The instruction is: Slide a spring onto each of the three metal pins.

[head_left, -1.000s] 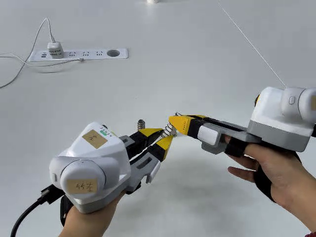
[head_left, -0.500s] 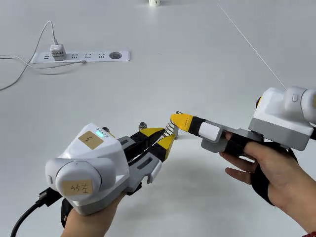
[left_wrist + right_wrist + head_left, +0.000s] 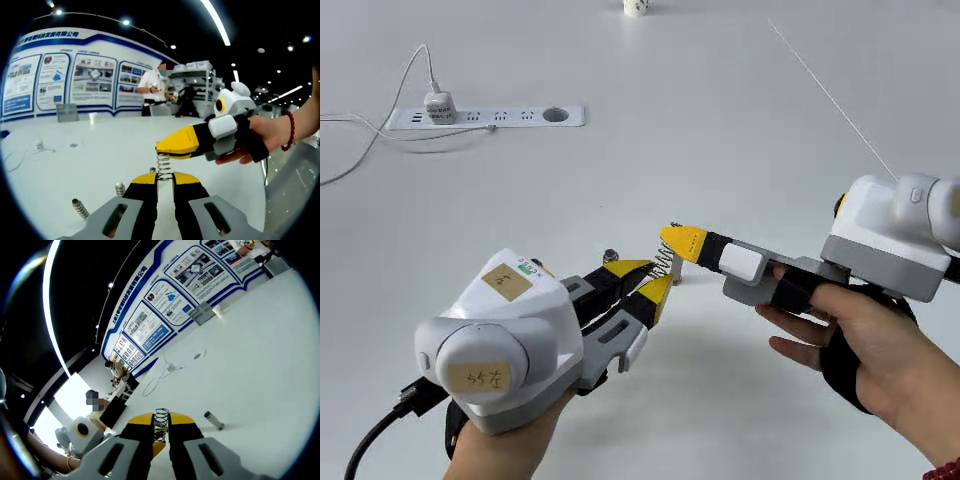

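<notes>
The spring [image 3: 163, 165] stands upright between the two grippers' tips, above the table [image 3: 720, 120] near the middle of the head view. Its lower end sits between the yellow tips of the left gripper [image 3: 164, 177], whose jaws are drawn narrow and pinch it there (whether a pin runs up inside the coil at that point, I cannot tell). Its upper end is caught in the right gripper [image 3: 678, 242], which reaches in from the right with its jaws almost together; in the right gripper view the coil shows squeezed between those two tips.

In the left gripper view a pin [image 3: 119, 189] stands on the table just left of the left jaws, and a second pin [image 3: 80, 209] stands further left and nearer the camera. Both look ribbed, like a coil wrapped round them, though they are small. Well beyond the grippers a power strip [image 3: 485, 115] lies on the table with a white plug [image 3: 438, 103] in it.
</notes>
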Motion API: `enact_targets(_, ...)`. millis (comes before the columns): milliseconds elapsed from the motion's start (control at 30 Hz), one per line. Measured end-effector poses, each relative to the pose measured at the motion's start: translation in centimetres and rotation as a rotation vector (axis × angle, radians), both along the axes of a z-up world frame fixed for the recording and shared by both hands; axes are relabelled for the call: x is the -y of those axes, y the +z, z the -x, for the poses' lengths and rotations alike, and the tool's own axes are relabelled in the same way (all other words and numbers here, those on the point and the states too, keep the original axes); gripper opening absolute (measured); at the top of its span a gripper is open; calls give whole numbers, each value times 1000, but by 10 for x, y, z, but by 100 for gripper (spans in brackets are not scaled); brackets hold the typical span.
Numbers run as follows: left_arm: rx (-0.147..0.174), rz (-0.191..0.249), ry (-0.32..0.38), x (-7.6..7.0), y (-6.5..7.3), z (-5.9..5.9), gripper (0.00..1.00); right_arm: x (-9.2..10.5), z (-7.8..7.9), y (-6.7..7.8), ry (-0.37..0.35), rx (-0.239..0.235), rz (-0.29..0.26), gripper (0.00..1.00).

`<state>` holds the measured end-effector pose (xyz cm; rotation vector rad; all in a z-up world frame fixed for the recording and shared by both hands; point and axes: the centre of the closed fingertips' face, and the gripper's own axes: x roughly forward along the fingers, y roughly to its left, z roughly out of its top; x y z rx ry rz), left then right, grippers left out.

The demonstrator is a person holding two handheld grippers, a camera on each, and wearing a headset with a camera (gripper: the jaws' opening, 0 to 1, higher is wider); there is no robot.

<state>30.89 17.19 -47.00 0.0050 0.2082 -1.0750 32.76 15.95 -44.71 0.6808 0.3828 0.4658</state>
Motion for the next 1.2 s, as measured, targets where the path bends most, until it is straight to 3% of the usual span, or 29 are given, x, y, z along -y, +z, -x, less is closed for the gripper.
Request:
enact_targets(167,-7,-4,0,1,-1,0,13,-2,1,3,18,34,45,11)
enact_targets(333,-34,-25,-3,1,-6,0,18,0,-1,4,17,53,84,11)
enact_targets(533,-86,-92,15,-6,-20,0,29,7,-4,6,15,112,216,11)
enact_targets(767,-84,-129,27,-13,-22,-2,33,14,-9,7,-2,148,304,11)
enact_targets(1000,-70,-180,35,-19,-23,-3,40,23,-16,6,-32,156,345,11)
enact_targets(1133,-44,-197,36,-22,-21,-2,42,26,-20,5,-45,160,362,11)
enact_targets(1200,-52,-211,46,-25,-21,-2,41,27,-22,4,-44,163,377,11)
